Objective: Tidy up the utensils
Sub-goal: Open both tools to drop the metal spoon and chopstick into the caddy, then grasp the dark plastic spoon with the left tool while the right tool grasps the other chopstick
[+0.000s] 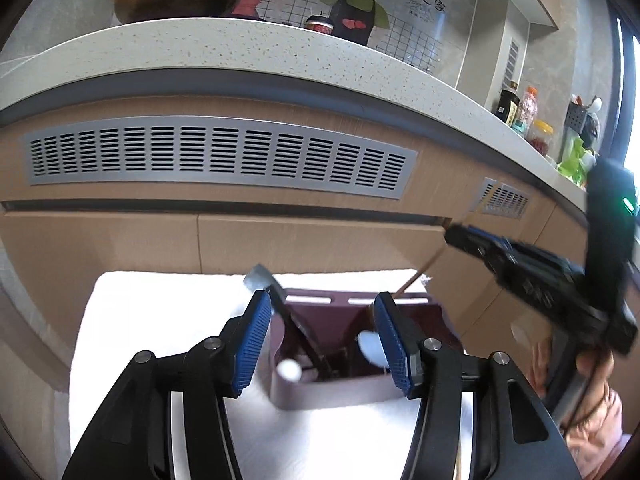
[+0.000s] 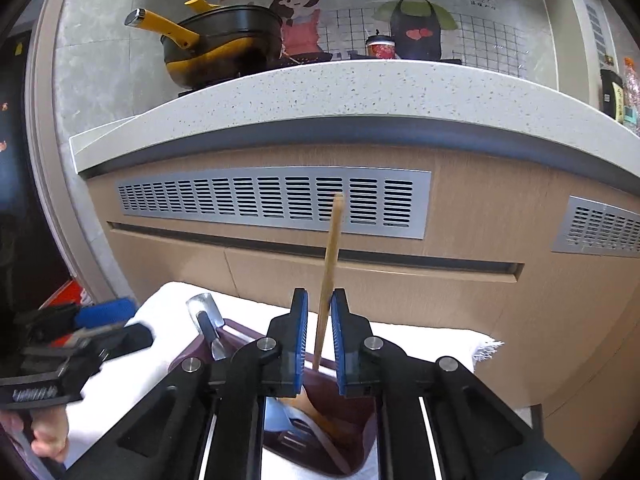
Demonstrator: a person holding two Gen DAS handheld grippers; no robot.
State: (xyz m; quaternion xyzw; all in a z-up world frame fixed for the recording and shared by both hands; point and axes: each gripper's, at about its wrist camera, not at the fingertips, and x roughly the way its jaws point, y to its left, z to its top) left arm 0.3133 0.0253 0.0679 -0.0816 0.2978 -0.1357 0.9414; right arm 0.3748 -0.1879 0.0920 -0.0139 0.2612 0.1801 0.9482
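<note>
A maroon utensil holder (image 1: 320,396) stands on a white towel (image 1: 140,320) in front of the cabinet. My left gripper (image 1: 322,344) hovers open just above it, with nothing pressed between its blue pads. A black-handled metal utensil (image 1: 280,300) leans out of the holder beside the left pad. White utensil ends (image 1: 370,346) show inside. In the right wrist view my right gripper (image 2: 320,340) is shut on the thin handle of a wooden utensil (image 2: 332,248), whose broad end sits in the holder (image 2: 352,408). The metal utensil (image 2: 206,312) leans at the holder's left.
A wood-fronted cabinet with a grey vent grille (image 2: 272,200) rises right behind the towel, under a speckled countertop (image 2: 320,88). A black and yellow pan (image 2: 224,44) and a cup sit on top. Bottles and jars (image 1: 520,108) stand far right. A hand (image 2: 48,436) holds the left gripper.
</note>
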